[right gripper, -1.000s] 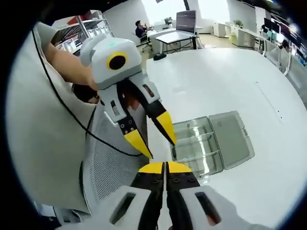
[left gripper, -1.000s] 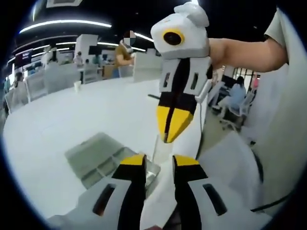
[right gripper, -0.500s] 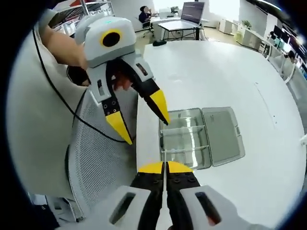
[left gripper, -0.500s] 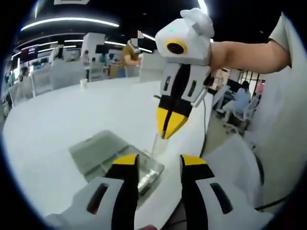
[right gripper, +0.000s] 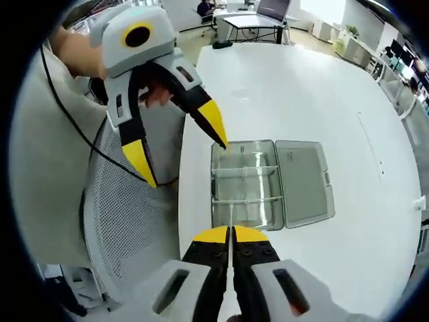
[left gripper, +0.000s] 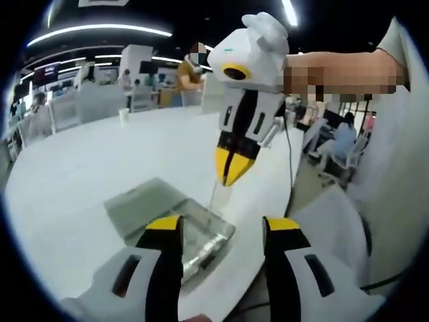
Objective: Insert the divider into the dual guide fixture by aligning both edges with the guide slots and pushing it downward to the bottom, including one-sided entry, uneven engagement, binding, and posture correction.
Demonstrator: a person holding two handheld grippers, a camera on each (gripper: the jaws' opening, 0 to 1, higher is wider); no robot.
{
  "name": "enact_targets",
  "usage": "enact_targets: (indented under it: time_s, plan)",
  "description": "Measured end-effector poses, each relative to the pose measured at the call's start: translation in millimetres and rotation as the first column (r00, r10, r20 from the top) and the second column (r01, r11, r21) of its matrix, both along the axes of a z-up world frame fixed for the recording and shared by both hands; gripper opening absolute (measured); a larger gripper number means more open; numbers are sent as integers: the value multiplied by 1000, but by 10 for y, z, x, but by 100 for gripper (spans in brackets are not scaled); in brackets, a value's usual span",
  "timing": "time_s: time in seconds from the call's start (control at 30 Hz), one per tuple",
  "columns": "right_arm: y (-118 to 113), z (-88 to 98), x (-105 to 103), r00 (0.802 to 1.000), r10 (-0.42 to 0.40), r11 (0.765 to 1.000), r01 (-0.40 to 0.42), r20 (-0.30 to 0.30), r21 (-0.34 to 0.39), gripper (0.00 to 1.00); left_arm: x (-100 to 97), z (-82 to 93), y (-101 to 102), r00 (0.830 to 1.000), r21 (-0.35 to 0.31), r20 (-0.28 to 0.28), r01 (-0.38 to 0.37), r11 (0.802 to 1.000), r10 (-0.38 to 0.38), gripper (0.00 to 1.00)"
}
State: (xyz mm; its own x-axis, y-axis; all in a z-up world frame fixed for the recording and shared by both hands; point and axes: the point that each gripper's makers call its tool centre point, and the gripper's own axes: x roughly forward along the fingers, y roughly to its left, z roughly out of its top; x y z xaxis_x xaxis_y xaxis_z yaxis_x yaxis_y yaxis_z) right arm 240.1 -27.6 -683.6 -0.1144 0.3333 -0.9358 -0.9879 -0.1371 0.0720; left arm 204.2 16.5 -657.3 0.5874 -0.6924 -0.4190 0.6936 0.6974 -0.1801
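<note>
A clear plastic box (right gripper: pixel 213 201) lies near the edge of the white table (right gripper: pixel 301 94), its lid (right gripper: pixel 305 181) folded open flat beside it. Clear partitions cross its inside. My right gripper (right gripper: pixel 231 235) is shut on a thin clear divider (right gripper: pixel 230 216), seen edge-on above the box's near end. In the left gripper view the right gripper (left gripper: pixel 230 176) comes down from the top, with the divider (left gripper: pixel 216 194) hanging from its tips over the box (left gripper: pixel 224 231). My left gripper (left gripper: pixel 223 225) stands open and empty, its jaws wide apart. It hovers beside the box as the left gripper (right gripper: pixel 179 144).
A grey mesh chair (right gripper: pixel 134 221) stands against the table's edge below the left gripper. The person's light sleeve (left gripper: pixel 395 168) and forearm are on the right. Desks, chairs and people (left gripper: pixel 191 67) are far behind. Bare table (left gripper: pixel 80 168) stretches beyond the box.
My left gripper's jaws have spread wider. The right gripper stays shut on the divider, and it now stands squarely over the box's near end.
</note>
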Motion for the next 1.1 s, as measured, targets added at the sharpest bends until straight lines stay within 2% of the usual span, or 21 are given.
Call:
enact_targets:
  time_s: [0.07, 0.33, 0.8, 1.1]
  plan:
    - [8, -11, -4, 1000, 1, 1000, -1, -6, -2, 0, 0, -3, 14, 1000, 6, 2, -10, 1000, 10, 53]
    - [44, -74, 48, 999, 30, 999, -29, 19, -35, 0, -21, -20, 37, 1000, 2, -4, -28, 1000, 28, 60]
    - [91, -184, 124, 998, 56, 996, -53, 29, -72, 0, -8, -63, 111, 998, 0, -17, -67, 998, 67, 69]
    - [91, -227, 122, 998, 59, 995, -57, 22, -81, 0, -14, -104, 145, 997, 2, -27, -76, 997, 76, 69]
